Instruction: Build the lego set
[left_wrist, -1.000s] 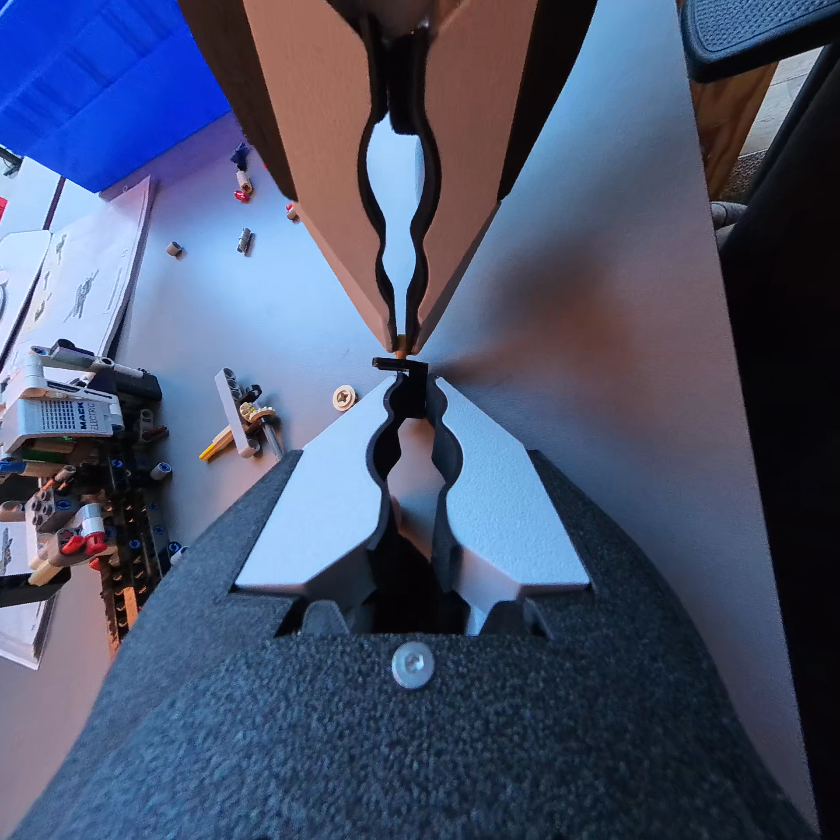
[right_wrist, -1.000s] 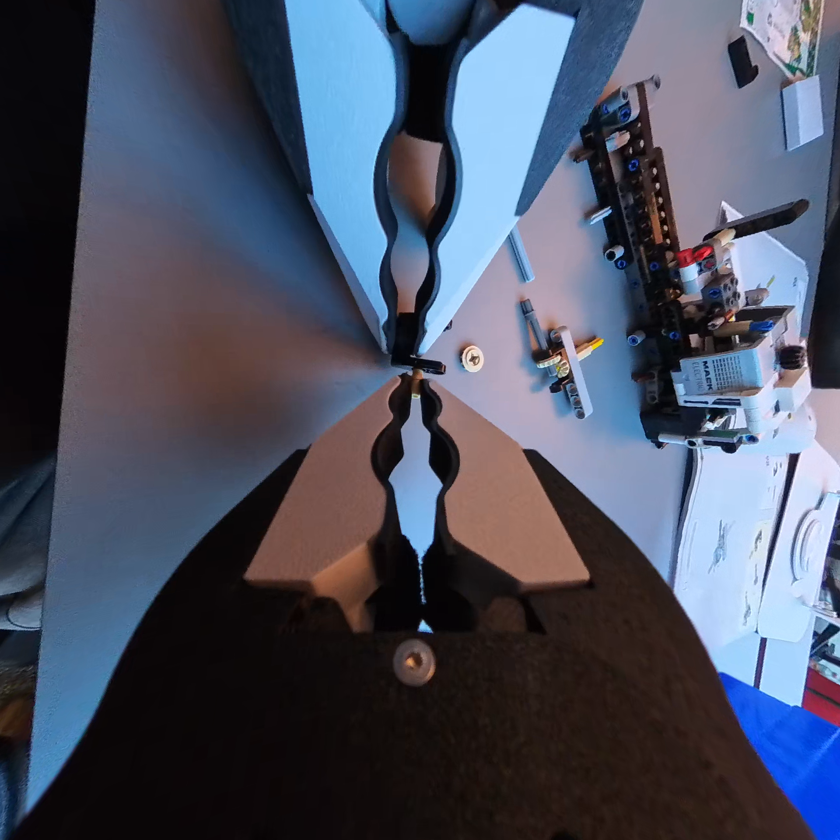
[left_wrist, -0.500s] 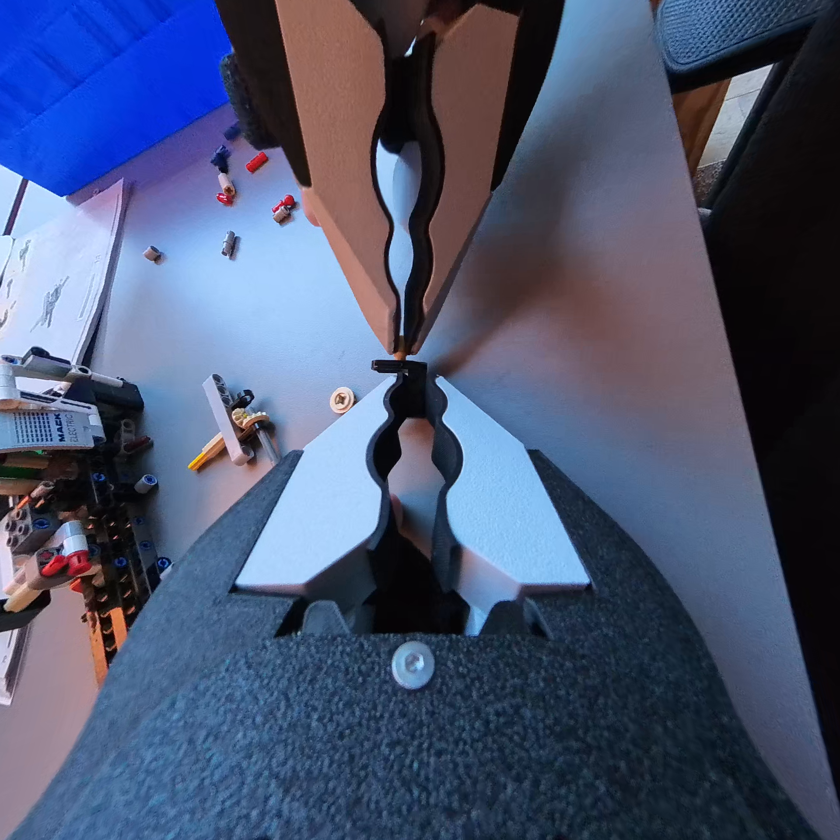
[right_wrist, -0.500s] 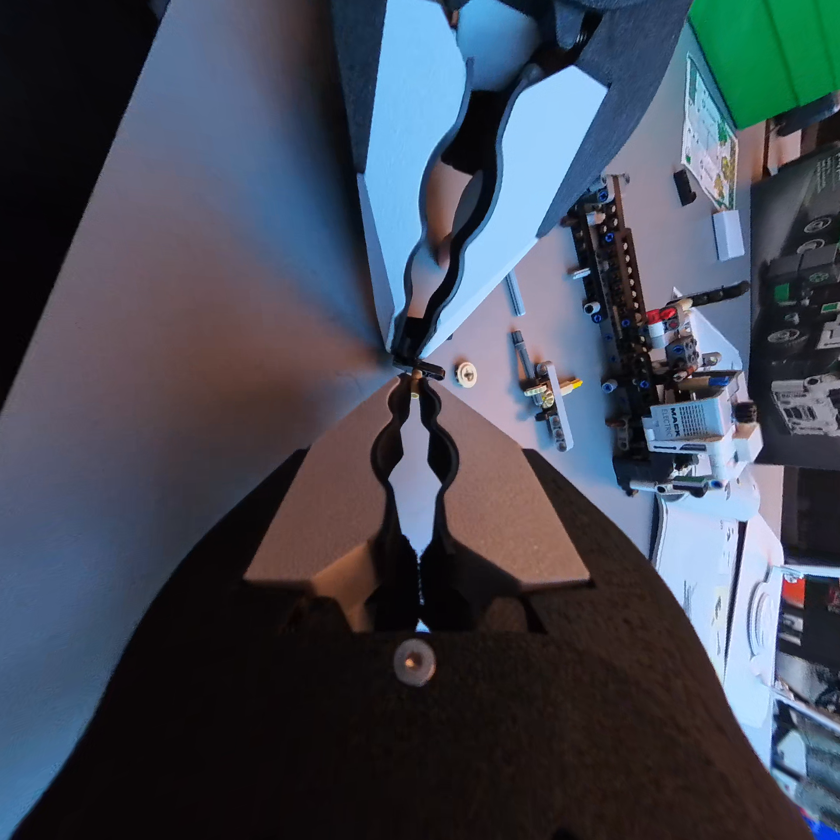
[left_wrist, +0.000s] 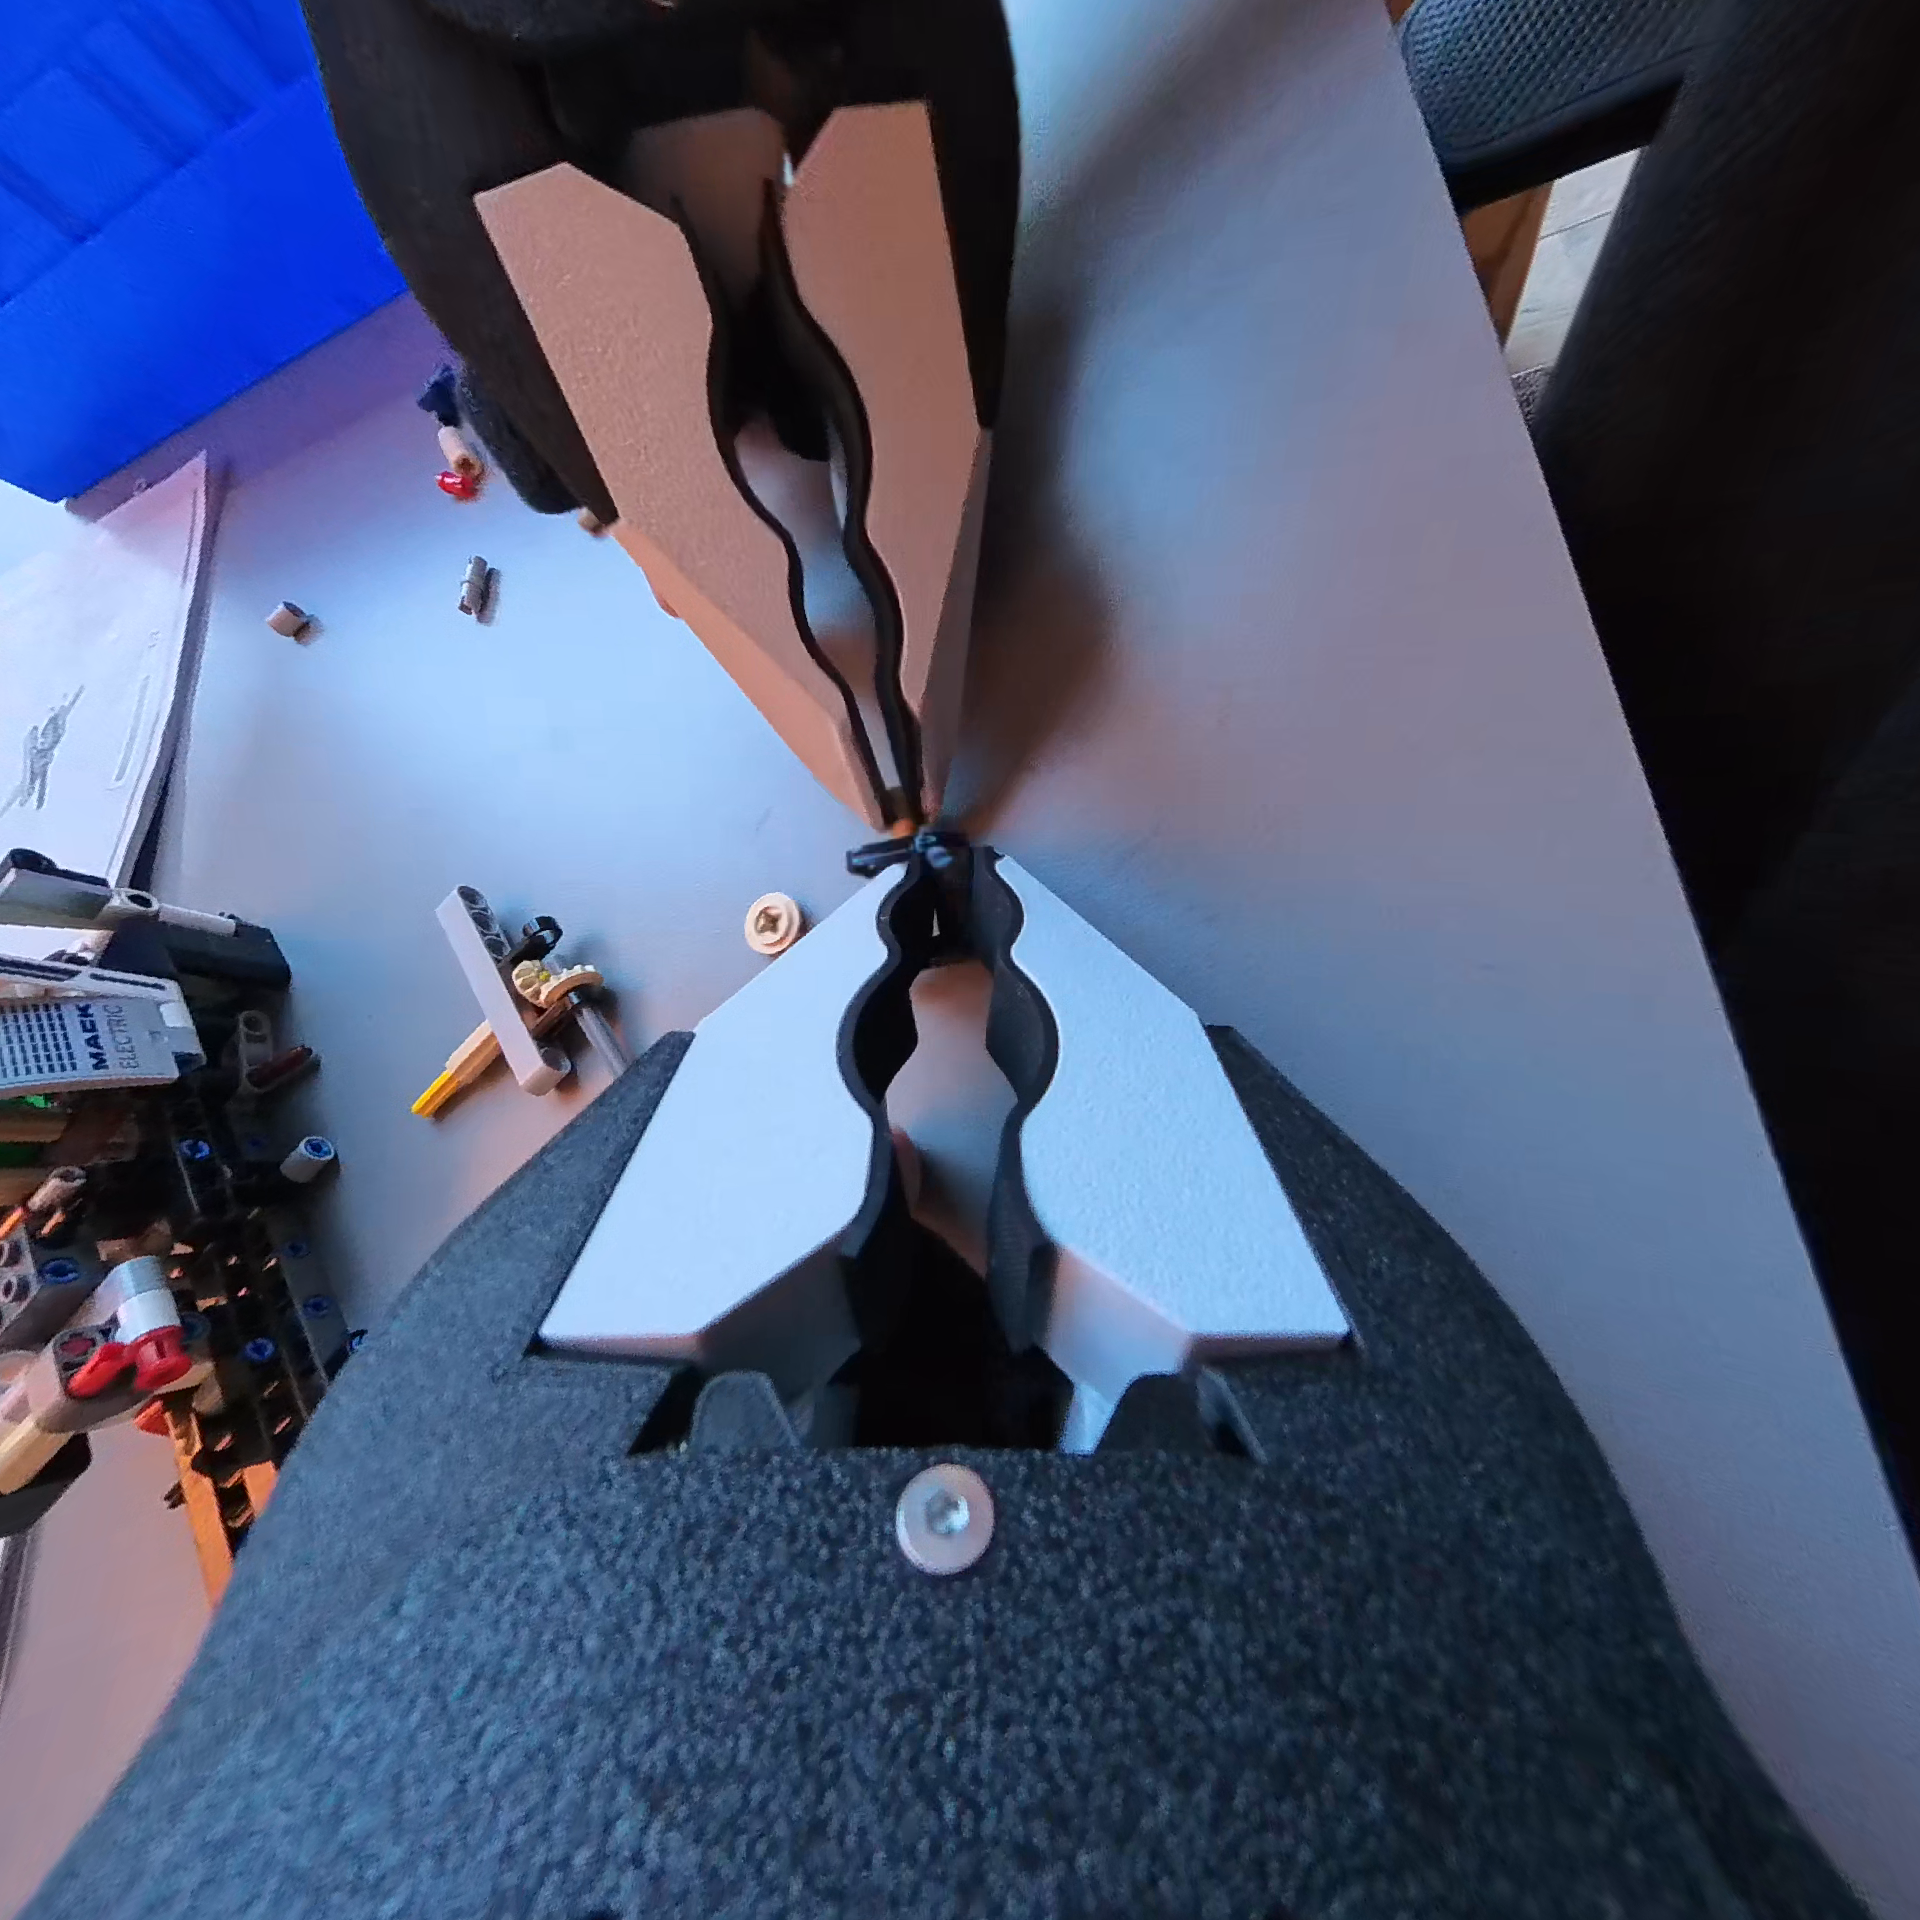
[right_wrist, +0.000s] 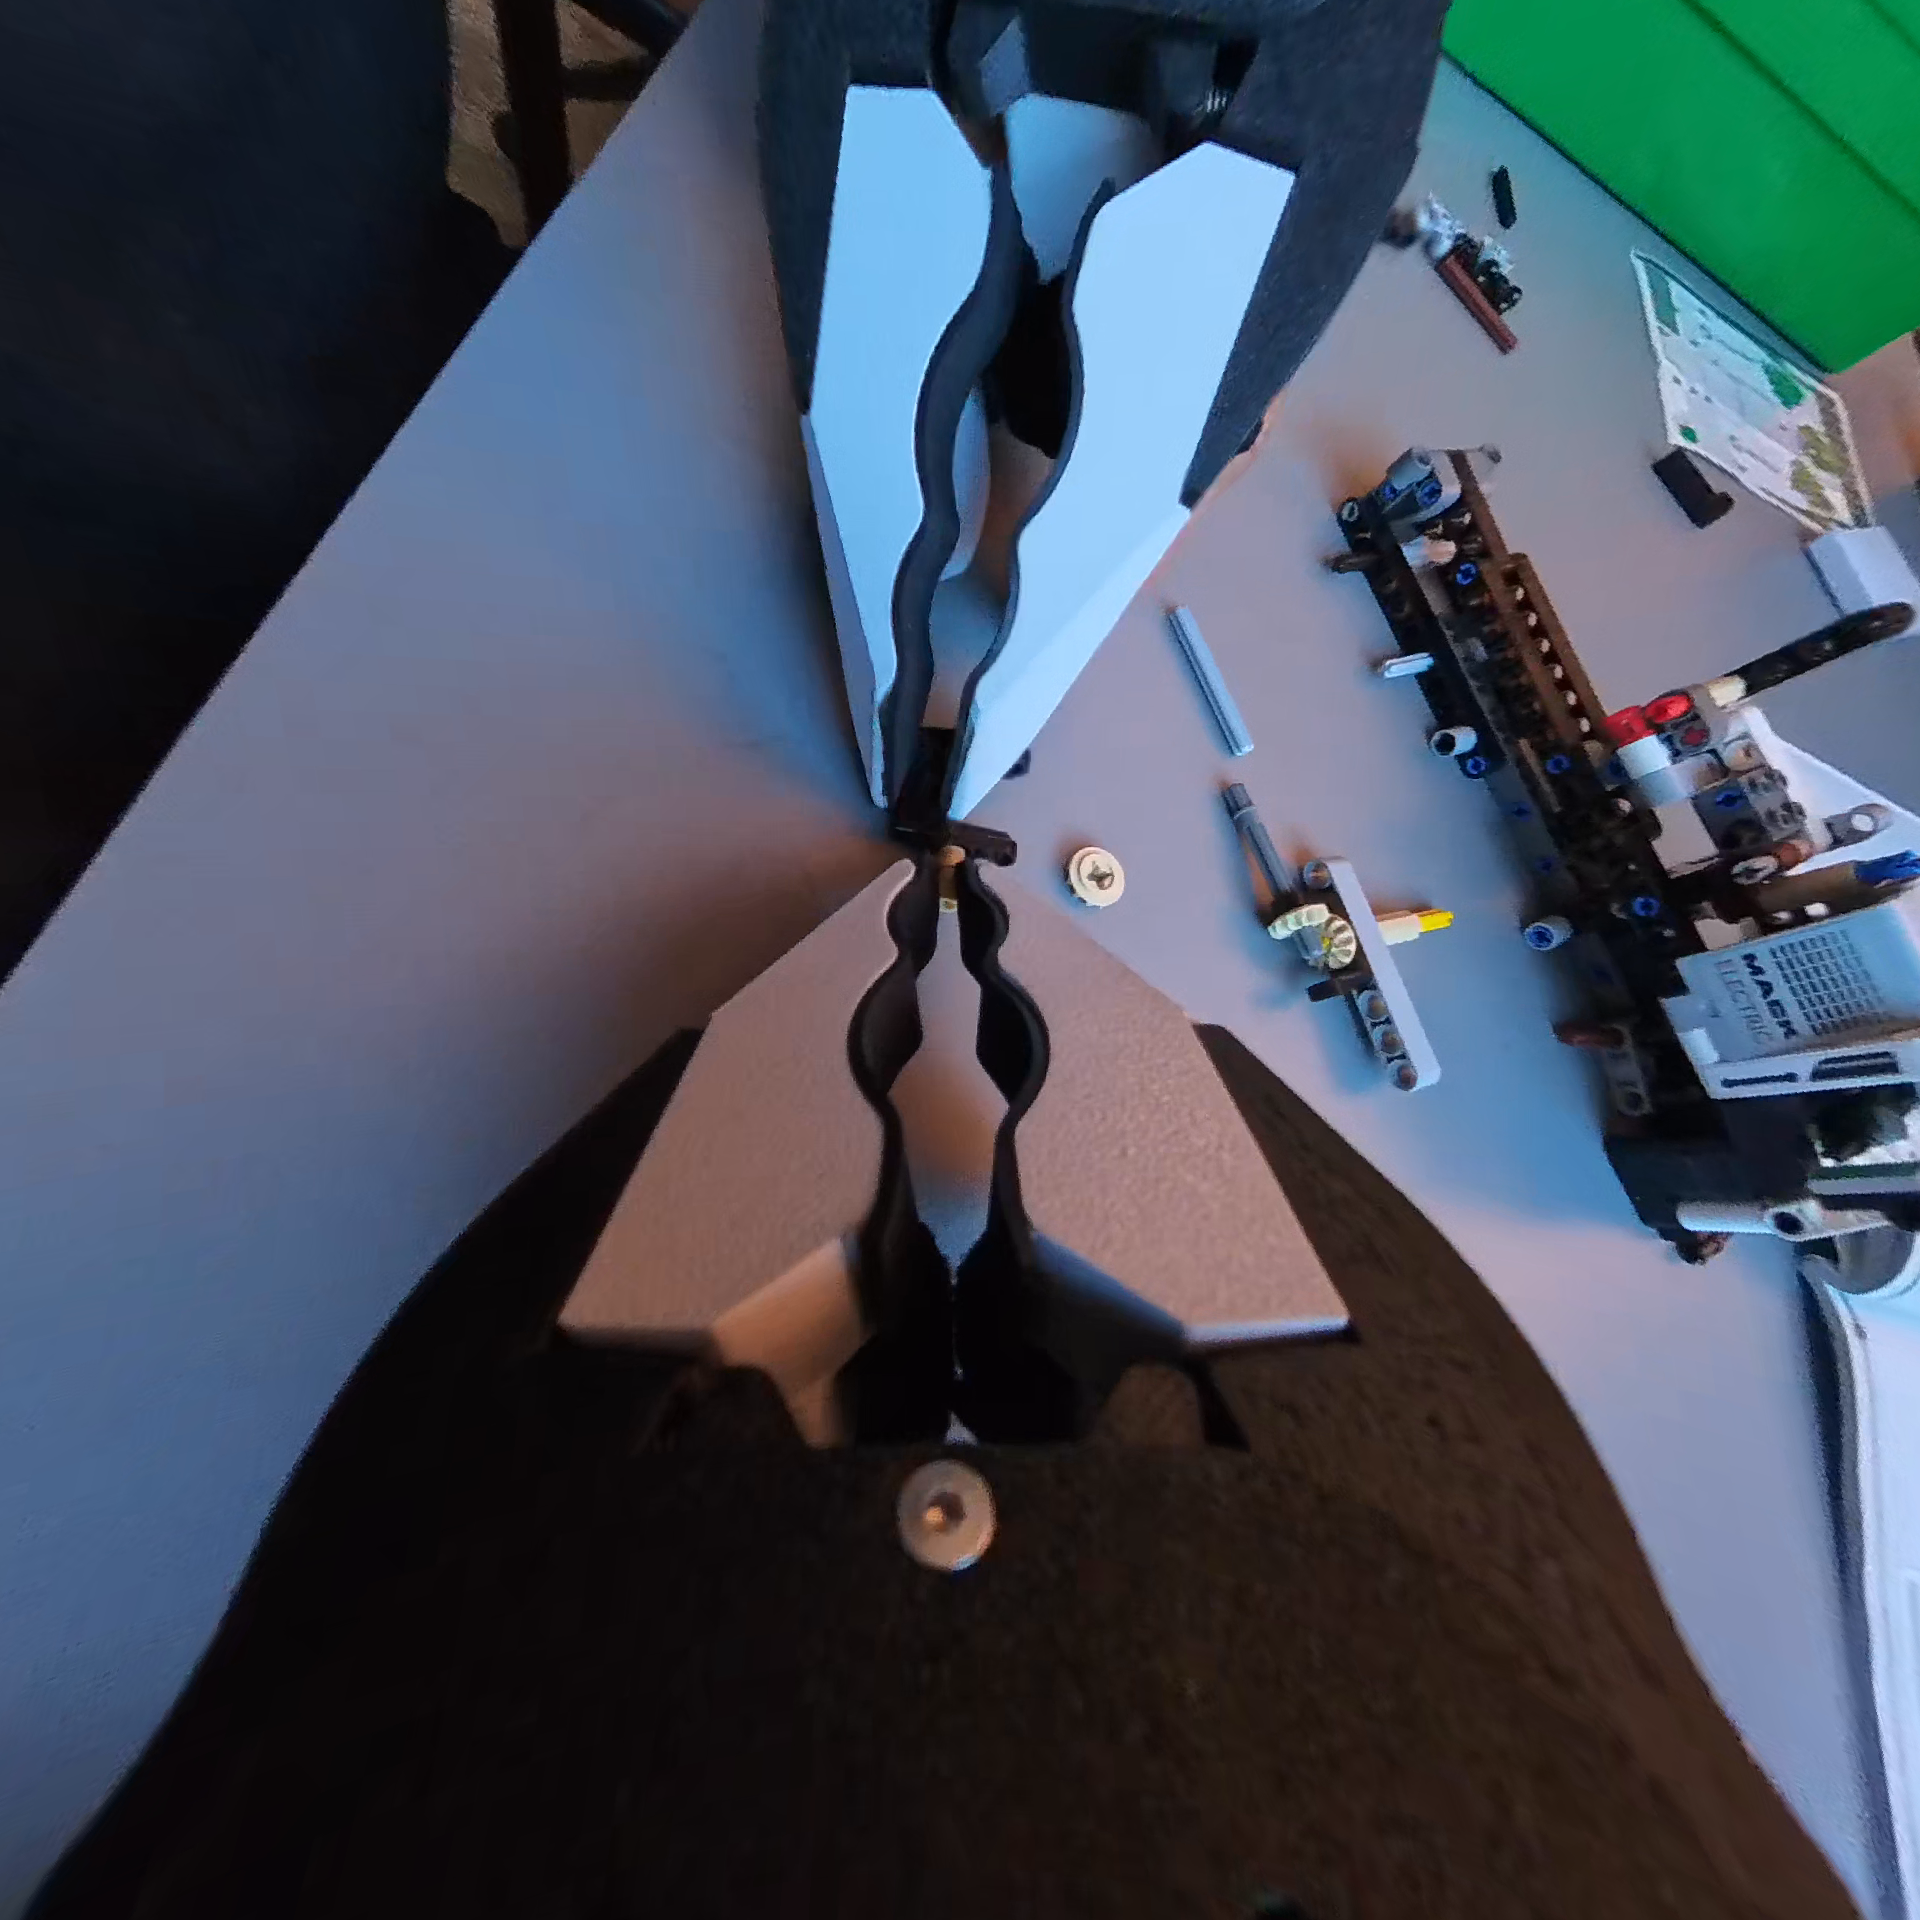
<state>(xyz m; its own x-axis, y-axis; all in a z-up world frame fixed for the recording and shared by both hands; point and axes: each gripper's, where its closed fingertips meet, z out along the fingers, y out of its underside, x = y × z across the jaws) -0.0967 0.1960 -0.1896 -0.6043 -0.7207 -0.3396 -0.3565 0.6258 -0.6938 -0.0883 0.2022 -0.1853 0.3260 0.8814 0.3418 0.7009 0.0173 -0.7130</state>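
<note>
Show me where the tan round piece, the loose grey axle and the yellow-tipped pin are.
tan round piece (right_wrist: 1094, 878), right wrist view, its centre.
loose grey axle (right_wrist: 1208, 681), right wrist view, mid-shaft.
yellow-tipped pin (right_wrist: 1432, 918), right wrist view, yellow end.

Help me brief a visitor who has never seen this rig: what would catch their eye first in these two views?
First, the two grippers meeting tip to tip over the grey table: the left gripper pinches a small black piece, the right gripper a tan pin. Next, the half-built truck model lying beside them, and the bright green box at the table's far end.
</note>
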